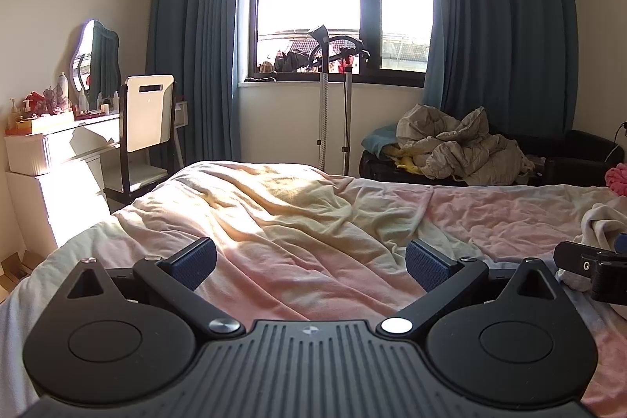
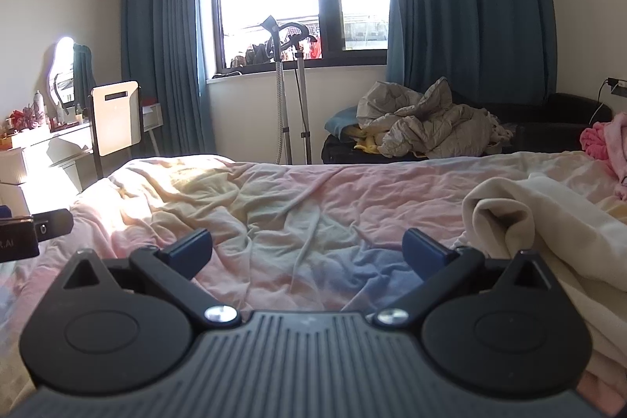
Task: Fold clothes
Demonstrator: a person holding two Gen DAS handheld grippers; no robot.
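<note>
A cream-white garment [image 2: 548, 222] lies crumpled on the bed at the right, one rolled sleeve end facing me; its edge also shows in the left wrist view [image 1: 599, 222]. My right gripper [image 2: 307, 253] is open and empty, just left of the garment, low over the pink and yellow sheet [image 2: 313, 198]. My left gripper [image 1: 311, 263] is open and empty over the sheet [image 1: 298, 222], further left. The right gripper's body shows at the right edge of the left wrist view [image 1: 591, 267].
A black sofa with a grey crumpled duvet [image 2: 427, 128] stands beyond the bed under the window. A garment steamer stand [image 2: 288, 96] is by the window. A white dressing table with a mirror and chair [image 1: 145, 128] is at the left. Pink fabric [image 2: 607, 140] lies far right.
</note>
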